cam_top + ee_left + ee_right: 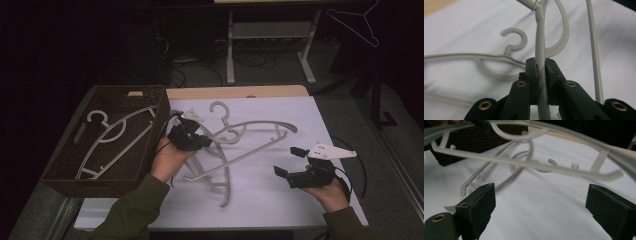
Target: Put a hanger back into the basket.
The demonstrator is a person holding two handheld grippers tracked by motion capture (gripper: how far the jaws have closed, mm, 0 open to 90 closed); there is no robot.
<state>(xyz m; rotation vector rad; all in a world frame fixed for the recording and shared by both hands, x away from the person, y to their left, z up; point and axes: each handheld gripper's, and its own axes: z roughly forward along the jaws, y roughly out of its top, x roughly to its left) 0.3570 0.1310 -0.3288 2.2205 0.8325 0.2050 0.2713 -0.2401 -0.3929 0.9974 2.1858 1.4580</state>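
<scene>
From above, the brown wicker basket (60, 172) sits at nine o'clock on the table (280, 200), with one pale hanger (112, 142) lying inside it. Just to its right my left hand-held gripper (200, 141) is at the centre of the table, among two crossed grey hangers. Its own view gives what the high view cannot: the jaws are pinched tight on the thin bar of the lifted hanger (541, 50), which runs straight up between the pads toward twelve o'clock, while the second hanger (486, 60) lies flat on the white cloth at nine to ten o'clock, hook up.

At four o'clock from above, my right hand-held gripper (290, 161) hovers over bare cloth with its jaws spread wide and nothing between them. Its own view (540, 202) looks under the lifted hanger's long bar, which crosses from ten to three o'clock, clear of both pads, with the basket corner behind at eleven
</scene>
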